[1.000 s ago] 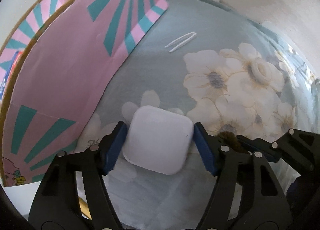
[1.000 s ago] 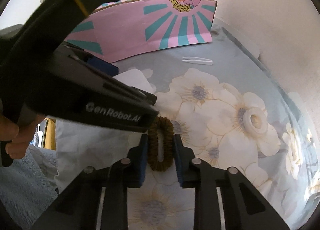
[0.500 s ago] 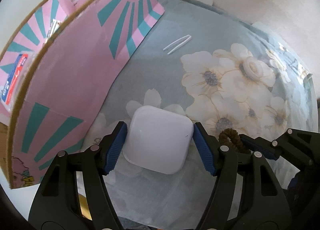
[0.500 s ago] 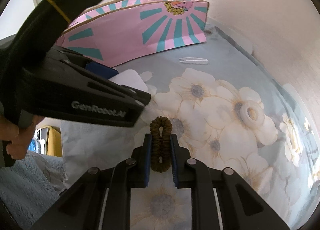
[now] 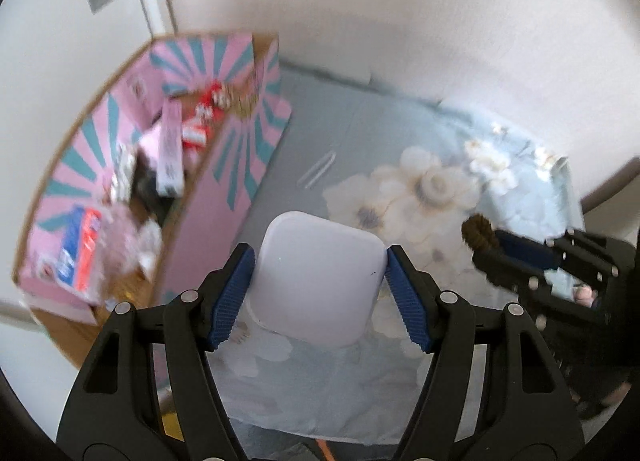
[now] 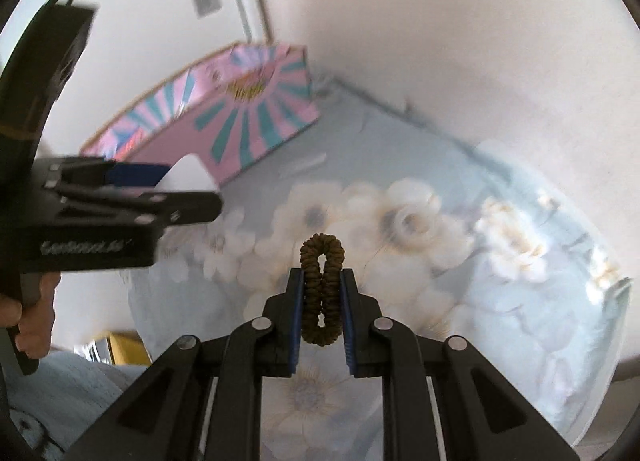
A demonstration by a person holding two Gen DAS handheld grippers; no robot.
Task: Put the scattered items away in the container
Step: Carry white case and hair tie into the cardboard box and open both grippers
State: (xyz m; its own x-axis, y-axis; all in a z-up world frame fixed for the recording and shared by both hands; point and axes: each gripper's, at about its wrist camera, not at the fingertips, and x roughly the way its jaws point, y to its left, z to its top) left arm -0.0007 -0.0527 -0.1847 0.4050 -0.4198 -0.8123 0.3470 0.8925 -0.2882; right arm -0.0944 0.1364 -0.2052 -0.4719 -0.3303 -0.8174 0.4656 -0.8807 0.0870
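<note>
My left gripper (image 5: pixel 318 261) is shut on a white rounded square case (image 5: pixel 316 277), held above the floral cloth. My right gripper (image 6: pixel 321 275) is shut on a brown hair scrunchie (image 6: pixel 321 289), squeezed flat between the blue pads. From the left wrist view the right gripper (image 5: pixel 486 241) with the scrunchie (image 5: pixel 478 231) shows at the right. The right wrist view catches the left gripper (image 6: pixel 176 185) and a corner of the case (image 6: pixel 186 177) at the left. The pink and teal cardboard box (image 5: pixel 224 197) stands at the left, holding several items. White tweezers (image 5: pixel 318 173) lie on the cloth near it.
The floral cloth (image 5: pixel 420 197) covers the table, and a white ring (image 6: pixel 412 223) lies on it among the printed flowers. A pale wall (image 5: pixel 400 21) rises behind. A hand (image 6: pixel 28 317) holds the left gripper's handle. A light blue fuzzy fabric (image 6: pixel 52 389) shows at the lower left.
Both grippers have risen from the cloth with their loads, so the box's inside now shows. The right gripper closed tighter on the scrunchie and lifted it off the cloth.
</note>
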